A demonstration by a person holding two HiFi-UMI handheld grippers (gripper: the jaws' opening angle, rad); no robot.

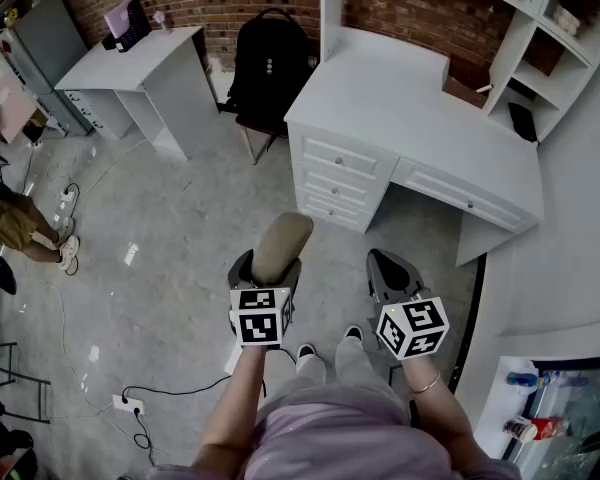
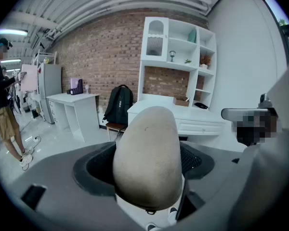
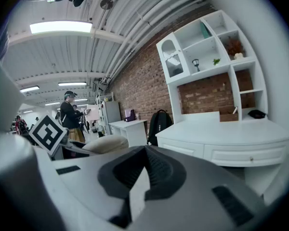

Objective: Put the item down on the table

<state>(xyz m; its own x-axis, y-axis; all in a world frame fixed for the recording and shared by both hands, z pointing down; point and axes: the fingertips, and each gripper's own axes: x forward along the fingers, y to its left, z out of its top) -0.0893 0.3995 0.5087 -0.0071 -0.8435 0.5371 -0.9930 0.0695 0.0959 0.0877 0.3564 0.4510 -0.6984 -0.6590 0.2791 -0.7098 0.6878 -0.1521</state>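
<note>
A beige, rounded oblong item (image 1: 281, 247) sticks out forward from my left gripper (image 1: 267, 271), whose jaws stand wide and shut on its sides. In the left gripper view the item (image 2: 147, 155) fills the gap between the dark pads (image 2: 93, 166) of the left gripper (image 2: 147, 177). My right gripper (image 1: 393, 273) hangs beside it at the same height, its jaws together with nothing in them; the right gripper (image 3: 143, 174) shows the same in its own view. Both are held over the floor, in front of the white desk (image 1: 420, 98), apart from it.
The desk has drawers (image 1: 340, 168) and a shelf unit (image 1: 555, 28) on its right. A black backpack (image 1: 270, 63) rests on a chair left of it. A second white table (image 1: 130, 63) stands at the back left. A person (image 1: 20, 230) stands at the left. A power strip (image 1: 125, 404) lies on the floor.
</note>
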